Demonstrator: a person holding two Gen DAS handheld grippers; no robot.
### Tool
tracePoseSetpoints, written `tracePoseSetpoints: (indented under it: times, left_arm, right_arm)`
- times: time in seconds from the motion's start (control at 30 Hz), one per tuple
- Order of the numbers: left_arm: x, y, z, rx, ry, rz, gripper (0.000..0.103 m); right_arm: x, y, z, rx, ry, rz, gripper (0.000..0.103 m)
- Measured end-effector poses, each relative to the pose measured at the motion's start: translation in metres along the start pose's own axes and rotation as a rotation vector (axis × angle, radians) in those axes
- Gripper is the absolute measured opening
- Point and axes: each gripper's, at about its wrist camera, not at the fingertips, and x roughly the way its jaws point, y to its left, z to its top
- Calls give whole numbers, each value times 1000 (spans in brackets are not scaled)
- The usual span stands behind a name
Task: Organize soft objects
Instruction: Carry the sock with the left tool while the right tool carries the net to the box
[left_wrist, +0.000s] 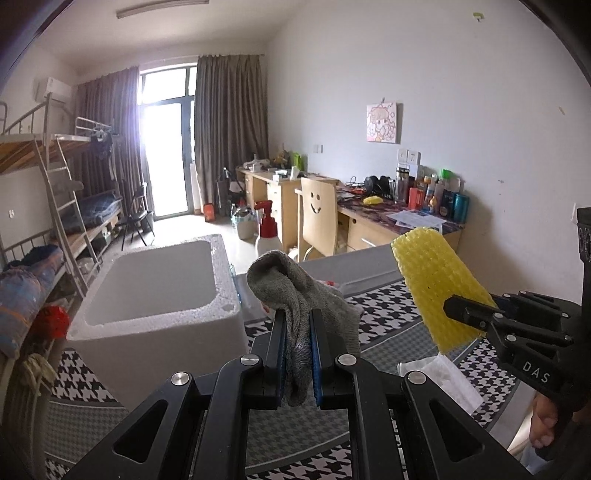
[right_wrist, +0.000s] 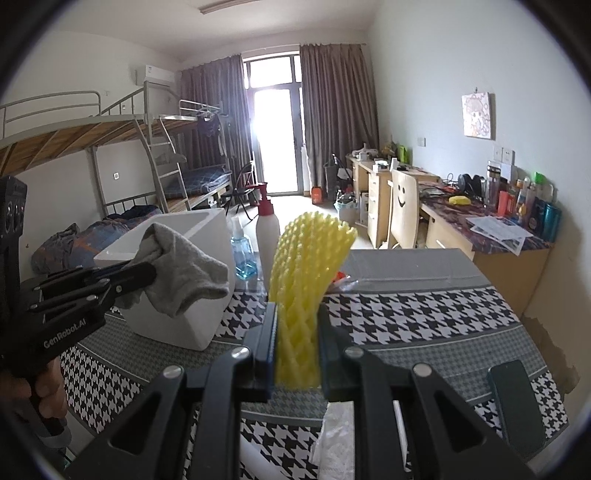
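Left gripper (left_wrist: 297, 354) clamps a grey sock (left_wrist: 295, 295); right gripper (right_wrist: 297, 350) pinches yellow foam netting (right_wrist: 306, 266), seemingly above the table (right_wrist: 424, 314).

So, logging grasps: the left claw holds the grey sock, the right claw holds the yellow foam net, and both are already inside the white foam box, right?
Not inside. The right wrist view shows the grey sock and yellow foam net held in the air outside the white foam box.

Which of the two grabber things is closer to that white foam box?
Left. The left gripper, clamping a grey sock, sits right beside the white foam box. The right gripper, holding yellow foam netting, is farther off to the box's right.
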Motion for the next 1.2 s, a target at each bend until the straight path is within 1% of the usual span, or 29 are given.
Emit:
tracePoseSetpoints:
  times: [0.57, 0.67, 0.93, 1.2]
  left_arm:
    - [-3, 10, 17, 12, -44, 37, 12]
    - [-5, 14, 20, 8, -62, 55, 12]
    - [-5, 25, 26, -10, -75, 91, 12]
    - [-9, 32, 33, -23, -92, 103, 12]
  right_arm:
    - [2, 13, 21, -35, -32, 27, 22]
    - [4, 15, 22, -47, -35, 35, 22]
    - [7, 19, 30, -50, -44, 52, 22]
    - [10, 30, 38, -69, -50, 84, 22]
